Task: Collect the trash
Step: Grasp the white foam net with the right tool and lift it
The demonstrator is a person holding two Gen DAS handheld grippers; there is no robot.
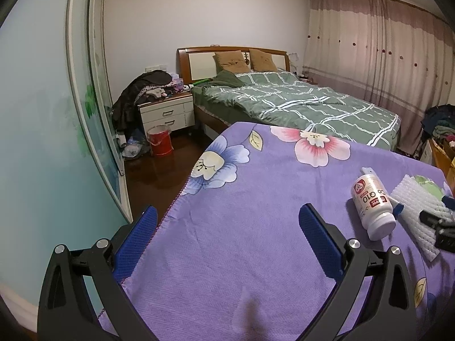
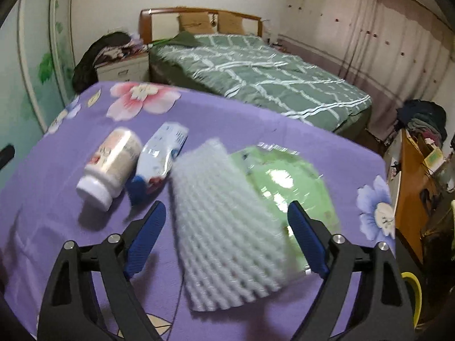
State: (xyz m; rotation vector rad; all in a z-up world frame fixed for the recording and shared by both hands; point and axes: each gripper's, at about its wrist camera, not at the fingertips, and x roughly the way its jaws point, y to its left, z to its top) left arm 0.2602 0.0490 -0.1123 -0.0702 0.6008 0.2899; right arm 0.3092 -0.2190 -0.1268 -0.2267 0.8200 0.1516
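A purple flowered cloth (image 2: 51,227) covers the table. On it lie a white pill bottle (image 2: 111,164) on its side, a crumpled blue-and-white packet (image 2: 162,153), a white foam net sleeve (image 2: 227,227) and a green plastic bag (image 2: 284,176) partly under the net. My right gripper (image 2: 227,207) hangs open just above the foam net, its blue pads on either side of it and not touching. My left gripper (image 1: 227,211) is open over bare cloth at the table's left edge. From there the bottle (image 1: 372,201) and the net (image 1: 412,207) lie to its right.
A bed with a green checked quilt (image 1: 298,105) stands beyond the table. A red bucket (image 1: 159,140) sits on the dark floor by a white nightstand (image 1: 166,112) piled with clothes. A wooden cabinet (image 2: 409,193) with clutter is close at the table's right.
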